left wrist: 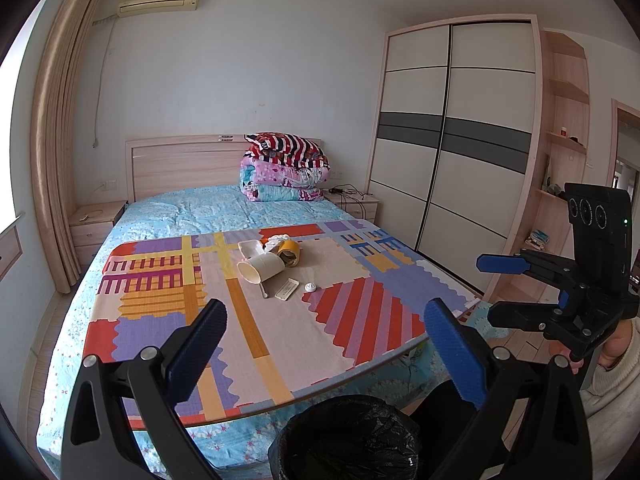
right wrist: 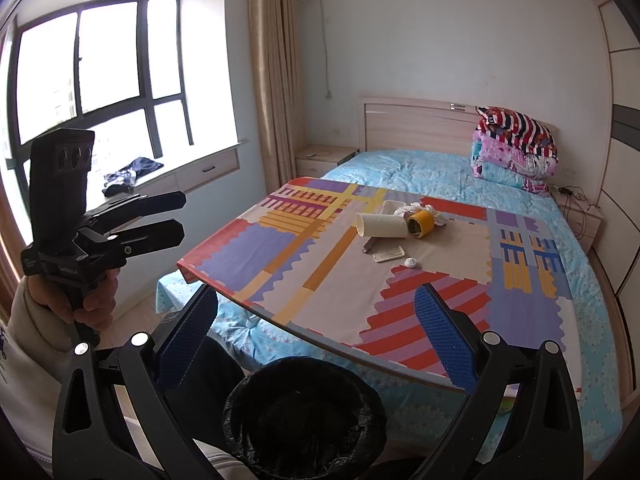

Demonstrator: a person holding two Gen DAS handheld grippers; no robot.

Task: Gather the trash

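- My left gripper [left wrist: 324,322] has its fingers [left wrist: 196,336] spread wide with nothing between them, poised over the near edge of the worktop [left wrist: 352,320], a board with a bright patchwork cover lying on the bed [left wrist: 208,208].
- My right gripper [right wrist: 316,320] is the same: fingers [right wrist: 444,332] wide apart, holding nothing, clear of the worktop.
- In the left wrist view my right gripper sits at 3 o'clock, held by a hand [left wrist: 612,344]; in the right wrist view my left gripper sits at 9 o'clock in my other hand [right wrist: 92,300].
- The trash lies in a cluster toward the far part of the worktop, at about 12 o'clock from both grippers and well apart from them.
- A white paper cup [left wrist: 260,270] lies on its side, its base touching a roll of yellow tape [left wrist: 289,254].
- A white foam tray [left wrist: 250,249] and crumpled white paper [left wrist: 277,241] sit just behind them.
- Nearer to me lie a flat white packet [left wrist: 286,290], a small white cap [left wrist: 310,287] just beside it, and a thin grey piece [left wrist: 265,291] I cannot identify.
- A bin lined with a black bag [left wrist: 348,440] stands at 6 o'clock, below the worktop's near edge.
- Folded quilts [left wrist: 284,168] are stacked by the headboard.
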